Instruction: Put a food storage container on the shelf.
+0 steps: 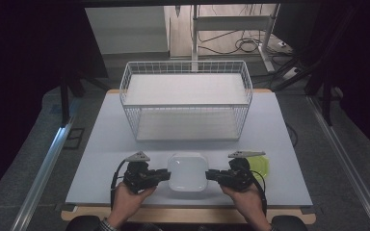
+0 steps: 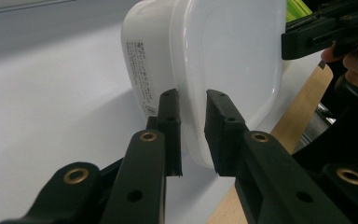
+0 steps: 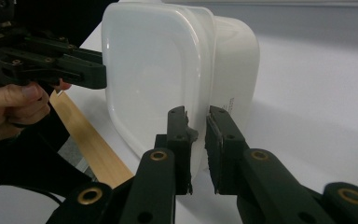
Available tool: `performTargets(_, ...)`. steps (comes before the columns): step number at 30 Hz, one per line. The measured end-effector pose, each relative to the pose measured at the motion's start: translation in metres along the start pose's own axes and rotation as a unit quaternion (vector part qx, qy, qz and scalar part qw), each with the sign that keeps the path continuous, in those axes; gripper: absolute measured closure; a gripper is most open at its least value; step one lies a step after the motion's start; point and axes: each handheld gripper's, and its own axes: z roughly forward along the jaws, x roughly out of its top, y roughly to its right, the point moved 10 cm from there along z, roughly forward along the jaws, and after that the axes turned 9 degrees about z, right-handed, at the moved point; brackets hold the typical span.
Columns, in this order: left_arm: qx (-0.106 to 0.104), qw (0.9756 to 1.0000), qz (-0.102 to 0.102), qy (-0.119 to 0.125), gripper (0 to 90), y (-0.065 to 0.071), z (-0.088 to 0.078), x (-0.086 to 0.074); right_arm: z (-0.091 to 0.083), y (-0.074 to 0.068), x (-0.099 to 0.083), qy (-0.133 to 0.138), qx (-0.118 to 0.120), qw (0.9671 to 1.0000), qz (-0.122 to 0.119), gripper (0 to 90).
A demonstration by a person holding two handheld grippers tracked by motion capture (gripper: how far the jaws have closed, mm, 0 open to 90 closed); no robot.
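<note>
The white container (image 1: 187, 172) sits at six o'clock on our worktop (image 1: 101, 144) in the high view, we clamp its rim with the left gripper (image 2: 192, 116) and right gripper (image 3: 196, 128) in their views, lifting seems left, its contents hidden.

Bare table (image 1: 106, 139) lies open between the white container (image 1: 187, 172) and the wire basket (image 1: 186, 98) blocking beyond.

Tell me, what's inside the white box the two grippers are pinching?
You can't see inside: the white box has its lid on, and the plastic isn't see-through. Whatever it holds stays hidden.
</note>
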Motion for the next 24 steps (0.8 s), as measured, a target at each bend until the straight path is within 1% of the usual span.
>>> performTargets(1,0.007,1.0000,0.000,0.002,77.3,-0.001,0.001,0.000,0.000,0.000,0.001,0.003,-0.003,1.0000,-0.003,80.0)
performTargets(3,0.014,0.9999,0.001,0.003,77.7,-0.002,0.001,0.001,0.001,0.000,0.002,0.006,-0.008,0.9999,-0.012,80.1)
performTargets(4,0.014,0.9999,0.001,0.003,77.8,-0.002,0.001,0.001,0.001,0.000,0.002,0.006,-0.008,0.9999,-0.012,80.1)
performTargets(5,0.016,0.9999,0.001,0.005,77.9,-0.004,0.002,0.002,0.001,0.000,0.003,0.010,-0.015,0.9996,-0.023,80.1)
performTargets(7,0.016,0.9999,0.000,0.007,78.0,-0.004,0.001,0.002,0.001,-0.001,0.006,0.013,-0.017,0.9993,-0.030,80.1)
performTargets(10,0.018,0.9996,0.006,0.020,78.4,-0.005,-0.003,0.011,-0.001,-0.003,0.011,0.017,-0.015,0.9992,-0.033,80.0)
performTargets(12,0.016,0.9995,0.009,0.026,78.6,-0.006,-0.006,0.016,-0.002,-0.004,0.015,0.020,-0.013,0.9989,-0.040,80.0)
performTargets(16,0.020,0.9990,0.018,0.036,78.8,-0.006,-0.011,0.026,-0.006,-0.007,0.025,0.031,-0.010,0.9982,-0.051,79.9)
performTargets(17,0.020,0.9990,0.018,0.036,78.8,-0.006,-0.011,0.026,-0.007,-0.009,0.028,0.033,-0.010,0.9980,-0.053,79.9)
performTargets(18,0.025,0.9986,0.022,0.042,78.8,-0.007,-0.014,0.033,-0.009,-0.010,0.031,0.035,-0.010,0.9977,-0.057,80.0)
performTargets(19,0.025,0.9986,0.022,0.042,78.8,-0.007,-0.014,0.033,-0.010,-0.011,0.034,0.038,-0.011,0.9974,-0.061,79.9)
performTargets(20,0.031,0.9980,0.028,0.047,78.8,-0.008,-0.018,0.041,-0.010,-0.013,0.038,0.042,-0.010,0.9971,-0.063,79.9)
performTargets(21,0.034,0.9977,0.032,0.050,78.8,-0.008,-0.020,0.045,-0.011,-0.014,0.042,0.045,-0.009,0.9968,-0.065,79.9)
performTargets(22,0.034,0.9977,0.032,0.050,78.7,-0.008,-0.020,0.045,-0.011,-0.014,0.042,0.045,-0.009,0.9968,-0.065,79.9)
performTargets(23,0.038,0.9971,0.038,0.054,78.8,-0.009,-0.024,0.052,-0.014,-0.017,0.050,0.050,-0.006,0.9962,-0.071,79.9)
performTargets(24,0.039,0.9969,0.039,0.057,78.8,-0.009,-0.026,0.056,-0.015,-0.018,0.054,0.051,-0.005,0.9959,-0.075,79.9)
